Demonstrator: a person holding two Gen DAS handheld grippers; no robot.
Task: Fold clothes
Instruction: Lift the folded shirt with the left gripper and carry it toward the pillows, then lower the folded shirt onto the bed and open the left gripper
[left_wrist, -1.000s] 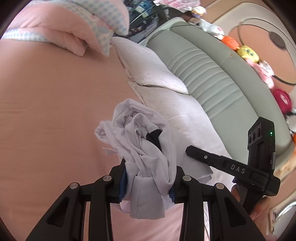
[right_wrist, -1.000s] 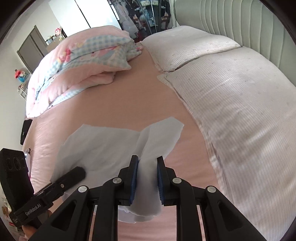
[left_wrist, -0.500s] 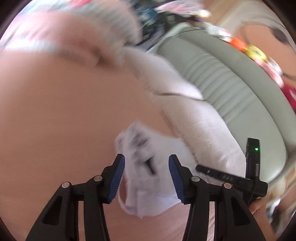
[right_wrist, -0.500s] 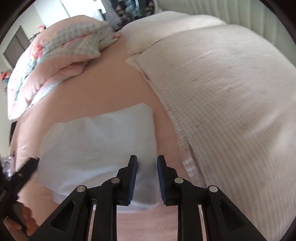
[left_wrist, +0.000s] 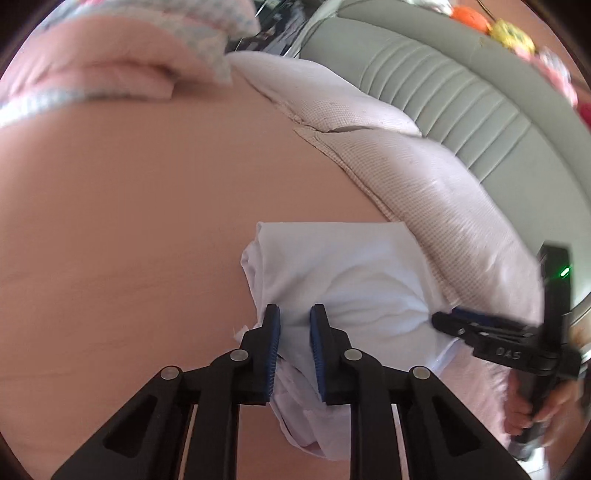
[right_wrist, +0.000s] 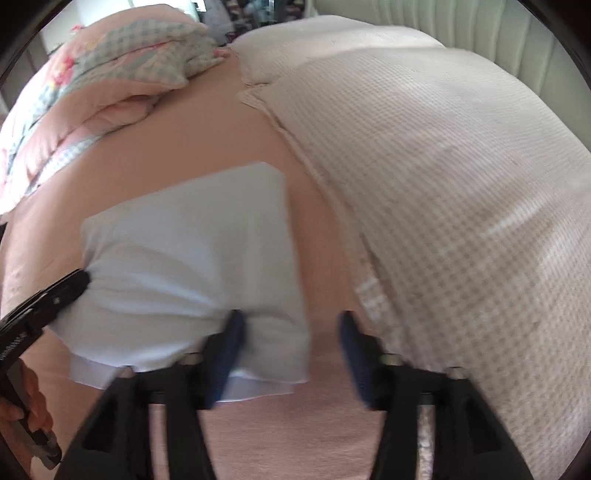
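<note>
Pink bed sheet (left_wrist: 129, 221) | folded white cotton garment (left_wrist: 332, 266) beside waffle pillow (left_wrist: 424, 177) | left gripper (left_wrist: 294, 325) jaws closing on its edge | right gripper (right_wrist: 290, 332) jaws opening, corner between | risk: left tug unfolds it.

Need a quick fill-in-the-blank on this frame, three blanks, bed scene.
The folded white cotton garment lies on the ___ bedsheet.
The textured cream pillows lean against a padded ___ headboard.
The rumpled quilt beyond the garment is pink with a ___ pattern.

Missing words: pink; green; checked
</note>
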